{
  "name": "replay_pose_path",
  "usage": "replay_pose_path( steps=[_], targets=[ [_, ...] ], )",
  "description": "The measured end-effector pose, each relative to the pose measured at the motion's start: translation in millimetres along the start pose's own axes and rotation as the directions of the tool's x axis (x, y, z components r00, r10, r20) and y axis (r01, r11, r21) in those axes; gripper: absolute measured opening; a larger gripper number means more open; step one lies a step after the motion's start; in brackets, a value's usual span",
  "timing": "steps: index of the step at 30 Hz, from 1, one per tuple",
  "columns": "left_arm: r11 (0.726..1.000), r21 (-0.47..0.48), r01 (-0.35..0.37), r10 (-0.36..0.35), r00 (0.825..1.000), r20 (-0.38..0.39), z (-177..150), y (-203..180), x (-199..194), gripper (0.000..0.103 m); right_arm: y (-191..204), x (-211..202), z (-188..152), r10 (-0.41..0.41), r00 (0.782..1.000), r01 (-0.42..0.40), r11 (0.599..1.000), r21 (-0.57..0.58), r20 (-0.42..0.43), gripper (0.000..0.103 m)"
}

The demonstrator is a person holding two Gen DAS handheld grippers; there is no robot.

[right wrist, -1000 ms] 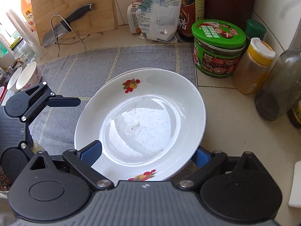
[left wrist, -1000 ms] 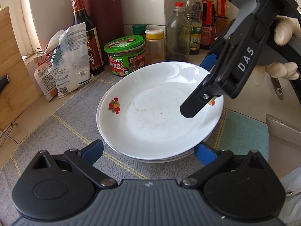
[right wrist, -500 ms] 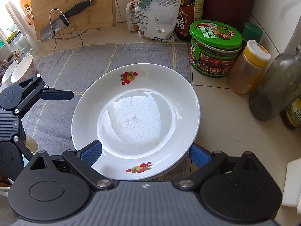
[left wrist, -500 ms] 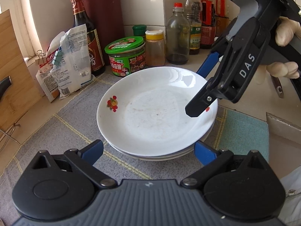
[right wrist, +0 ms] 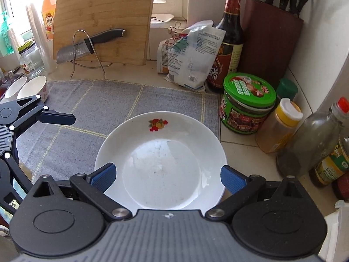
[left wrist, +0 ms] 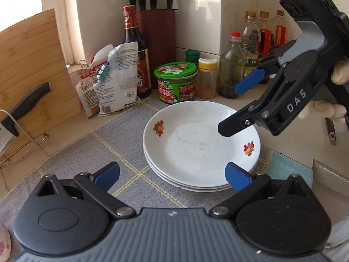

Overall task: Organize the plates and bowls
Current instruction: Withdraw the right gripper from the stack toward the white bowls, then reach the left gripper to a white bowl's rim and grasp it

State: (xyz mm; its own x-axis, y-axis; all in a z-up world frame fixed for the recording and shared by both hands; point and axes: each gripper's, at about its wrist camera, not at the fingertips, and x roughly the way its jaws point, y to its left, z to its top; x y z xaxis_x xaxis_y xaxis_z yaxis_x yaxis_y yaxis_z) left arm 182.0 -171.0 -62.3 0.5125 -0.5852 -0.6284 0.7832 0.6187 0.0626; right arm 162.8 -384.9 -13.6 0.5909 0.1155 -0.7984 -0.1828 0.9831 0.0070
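A stack of white plates (left wrist: 196, 150) with fruit decals lies on the grey checked cloth (left wrist: 87, 152). My left gripper (left wrist: 172, 175) hovers open above the stack's near edge, touching nothing. From the right, my right gripper (left wrist: 238, 107) hangs over the stack's far rim, a gloved hand behind it. In the right wrist view the plates (right wrist: 161, 152) lie below my right gripper (right wrist: 168, 178). Its jaws are opening and its pads stand clear of the rim on both sides. Two white bowls (right wrist: 32, 87) stand at the cloth's far left, behind a left gripper finger (right wrist: 56, 117).
Beside the plates stand a green-lidded jar (left wrist: 176, 83), a yellow-capped spice jar (left wrist: 207, 76) and several bottles (left wrist: 250, 54). Clipped bags (left wrist: 109, 80), a sauce bottle and a knife block (left wrist: 157, 37) line the wall. A cutting board (right wrist: 102, 19) with a knife (right wrist: 87, 43) on a wire stand is further left.
The top plate, offset over the stack a second ago, now lies nested on it. Both grippers have drawn back and up from the plates, and the right jaws stand a little wider.
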Motion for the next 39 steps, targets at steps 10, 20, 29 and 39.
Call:
replay_pose_path(
  steps=[10, 20, 29, 39],
  targets=[
    [0.941, -0.25, -0.229, 0.241, 0.97, 0.018, -15.4, 25.9, -38.2, 0.102, 42.3, 9.8, 23.6, 0.085, 0.993, -0.072, 0.985, -0.156, 0.079, 0.103],
    [0.756, -0.456, -0.47, 0.479, 0.872, -0.105, -61.7, 43.7, -95.8, 0.102, 110.9, 32.9, 32.9, 0.275, 0.958, -0.234, 0.911, -0.34, 0.078, 0.103],
    [0.706, -0.493, -0.508, 0.509, 0.848, -0.146, -111.5, 75.8, -146.1, 0.102, 191.8, 48.9, 20.7, 0.347, 0.938, -0.312, 0.863, -0.397, 0.016, 0.103],
    [0.786, -0.429, -0.445, 0.433, 0.892, -0.131, -170.6, 148.2, -198.9, 0.102, 310.9, 82.5, 6.1, 0.33, 0.944, -0.321, 0.885, -0.339, -0.032, 0.103]
  ],
)
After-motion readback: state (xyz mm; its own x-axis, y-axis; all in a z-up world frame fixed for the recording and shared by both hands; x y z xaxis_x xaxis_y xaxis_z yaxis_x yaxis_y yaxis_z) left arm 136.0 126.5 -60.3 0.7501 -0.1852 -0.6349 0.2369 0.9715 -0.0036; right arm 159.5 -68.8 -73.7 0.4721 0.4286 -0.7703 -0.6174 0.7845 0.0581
